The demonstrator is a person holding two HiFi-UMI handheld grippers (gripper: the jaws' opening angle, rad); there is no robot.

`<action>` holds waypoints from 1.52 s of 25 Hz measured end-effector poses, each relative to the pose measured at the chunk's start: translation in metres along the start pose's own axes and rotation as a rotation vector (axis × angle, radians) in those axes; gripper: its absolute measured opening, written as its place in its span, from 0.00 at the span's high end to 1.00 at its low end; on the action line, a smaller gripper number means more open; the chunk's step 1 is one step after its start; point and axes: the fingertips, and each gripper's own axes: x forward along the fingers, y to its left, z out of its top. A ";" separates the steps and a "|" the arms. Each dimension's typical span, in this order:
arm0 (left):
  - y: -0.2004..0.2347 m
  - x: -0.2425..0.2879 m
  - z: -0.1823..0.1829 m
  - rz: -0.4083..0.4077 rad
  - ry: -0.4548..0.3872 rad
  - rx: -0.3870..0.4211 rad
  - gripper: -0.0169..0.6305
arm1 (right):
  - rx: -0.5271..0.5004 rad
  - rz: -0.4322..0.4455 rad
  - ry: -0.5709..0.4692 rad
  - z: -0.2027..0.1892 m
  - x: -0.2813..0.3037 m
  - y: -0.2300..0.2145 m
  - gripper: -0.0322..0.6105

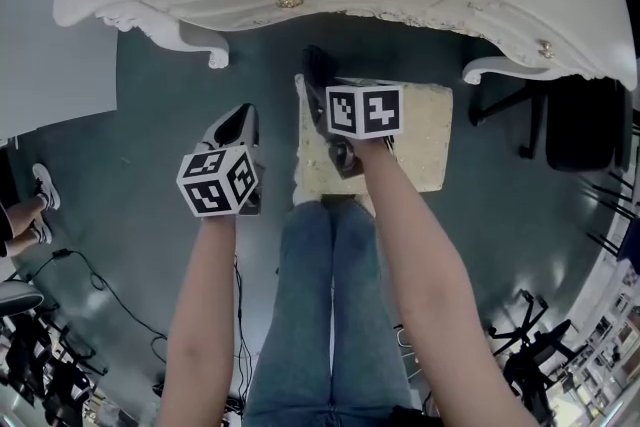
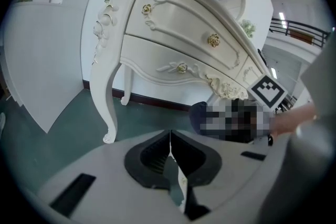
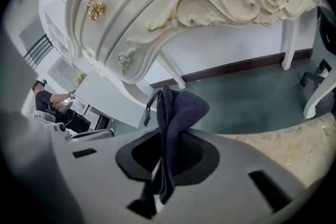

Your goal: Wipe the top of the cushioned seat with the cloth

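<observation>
Blue denim jeans (image 1: 330, 315) run down the middle of the head view, paler along the thighs. The left forearm (image 1: 200, 315) and the right forearm (image 1: 430, 285) are both bare. The left gripper (image 1: 236, 125) has dark fingers and wears a white cube (image 1: 218, 180) printed with black square markers. The right gripper (image 1: 322, 90) has a matching marker cube (image 1: 365, 111). In the left gripper view, a pale grey-white shell (image 2: 105, 202) has black ribbed pads (image 2: 152, 157) lining the fingers and a dark rectangular slot (image 2: 73, 194). The right gripper view shows the same shell, with black lining (image 3: 139, 157) and a slot (image 3: 265, 183).
</observation>
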 end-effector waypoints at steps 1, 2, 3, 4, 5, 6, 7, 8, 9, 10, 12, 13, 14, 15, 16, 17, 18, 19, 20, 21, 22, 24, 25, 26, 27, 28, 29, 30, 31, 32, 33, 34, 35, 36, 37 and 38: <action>-0.003 0.000 0.000 0.001 -0.003 -0.006 0.96 | 0.002 0.000 -0.006 -0.001 -0.006 -0.003 0.89; -0.007 0.000 0.000 0.000 -0.004 -0.009 0.96 | 0.006 0.000 -0.012 -0.002 -0.011 -0.007 0.89; -0.011 0.000 0.000 -0.002 -0.004 -0.007 0.96 | 0.011 -0.001 -0.018 -0.003 -0.017 -0.010 0.89; -0.016 0.000 -0.001 -0.004 -0.003 -0.001 0.96 | 0.015 -0.003 -0.024 -0.004 -0.022 -0.014 0.89; -0.021 0.001 -0.001 -0.007 -0.001 0.006 0.96 | 0.018 -0.006 -0.030 -0.006 -0.027 -0.018 0.89; -0.026 0.002 -0.002 -0.011 0.000 0.014 0.96 | 0.020 -0.010 -0.036 -0.008 -0.033 -0.022 0.89; -0.032 0.002 -0.003 -0.015 0.001 0.020 0.96 | 0.021 -0.014 -0.039 -0.010 -0.039 -0.027 0.89; -0.038 0.002 -0.004 -0.018 0.003 0.024 0.96 | 0.020 -0.020 -0.041 -0.013 -0.046 -0.031 0.89; -0.045 0.002 -0.005 -0.021 0.004 0.026 0.96 | 0.018 -0.027 -0.040 -0.017 -0.054 -0.036 0.89; -0.052 0.001 -0.005 -0.024 0.005 0.028 0.96 | 0.013 -0.035 -0.038 -0.020 -0.062 -0.040 0.89; -0.069 0.000 -0.004 -0.036 0.002 0.032 0.96 | -0.003 -0.053 -0.031 -0.026 -0.078 -0.052 0.89; -0.077 0.001 -0.003 -0.044 -0.001 0.033 0.96 | -0.012 -0.064 -0.026 -0.029 -0.085 -0.059 0.89; -0.086 0.001 -0.003 -0.053 -0.003 0.035 0.96 | -0.020 -0.077 -0.019 -0.033 -0.093 -0.067 0.89; -0.095 0.002 -0.003 -0.061 -0.005 0.037 0.96 | -0.025 -0.092 -0.012 -0.037 -0.100 -0.076 0.89; -0.103 0.002 -0.004 -0.067 -0.005 0.039 0.96 | -0.027 -0.104 -0.007 -0.040 -0.108 -0.085 0.89; -0.111 0.003 -0.006 -0.073 -0.005 0.042 0.96 | -0.027 -0.115 -0.005 -0.044 -0.115 -0.093 0.89; -0.118 0.003 -0.007 -0.077 -0.003 0.045 0.96 | -0.024 -0.125 -0.006 -0.046 -0.123 -0.102 0.89; -0.125 0.004 -0.009 -0.081 -0.001 0.048 0.96 | -0.017 -0.134 -0.009 -0.049 -0.130 -0.111 0.89; -0.132 0.005 -0.011 -0.084 0.001 0.050 0.96 | -0.006 -0.142 -0.012 -0.052 -0.137 -0.119 0.89; -0.138 0.006 -0.013 -0.087 0.003 0.053 0.96 | 0.005 -0.149 -0.016 -0.054 -0.143 -0.128 0.89; -0.144 0.007 -0.015 -0.089 0.005 0.056 0.96 | 0.017 -0.157 -0.019 -0.057 -0.149 -0.137 0.89; -0.153 0.009 -0.020 -0.094 0.011 0.061 0.96 | 0.030 -0.175 -0.023 -0.062 -0.161 -0.153 0.89; -0.157 0.009 -0.022 -0.095 0.014 0.064 0.96 | 0.031 -0.184 -0.024 -0.064 -0.166 -0.161 0.89; -0.161 0.010 -0.024 -0.096 0.017 0.068 0.96 | 0.029 -0.194 -0.023 -0.066 -0.170 -0.168 0.89; -0.163 0.010 -0.026 -0.095 0.020 0.073 0.96 | 0.025 -0.205 -0.021 -0.068 -0.175 -0.175 0.89; -0.165 0.010 -0.028 -0.094 0.022 0.077 0.96 | 0.022 -0.218 -0.018 -0.070 -0.180 -0.183 0.89; -0.167 0.010 -0.029 -0.093 0.024 0.079 0.96 | 0.024 -0.231 -0.017 -0.073 -0.185 -0.191 0.89; -0.168 0.011 -0.031 -0.091 0.025 0.081 0.96 | 0.029 -0.243 -0.017 -0.075 -0.190 -0.200 0.89; -0.169 0.011 -0.032 -0.088 0.026 0.081 0.96 | 0.037 -0.254 -0.017 -0.077 -0.194 -0.207 0.89; -0.169 0.011 -0.033 -0.086 0.027 0.081 0.96 | 0.044 -0.264 -0.017 -0.078 -0.197 -0.215 0.89; -0.169 0.012 -0.034 -0.083 0.028 0.080 0.96 | 0.047 -0.274 -0.016 -0.080 -0.201 -0.221 0.89; -0.170 0.012 -0.036 -0.081 0.029 0.081 0.96 | 0.048 -0.283 -0.013 -0.082 -0.203 -0.227 0.89; -0.171 0.012 -0.037 -0.078 0.030 0.082 0.96 | 0.048 -0.293 -0.009 -0.083 -0.206 -0.233 0.89; -0.171 0.012 -0.038 -0.076 0.031 0.083 0.96 | 0.047 -0.303 -0.005 -0.085 -0.208 -0.238 0.89; -0.171 0.012 -0.039 -0.072 0.032 0.084 0.96 | 0.047 -0.313 -0.001 -0.086 -0.209 -0.243 0.89; -0.171 0.013 -0.039 -0.069 0.033 0.084 0.96 | 0.046 -0.324 0.002 -0.087 -0.210 -0.247 0.89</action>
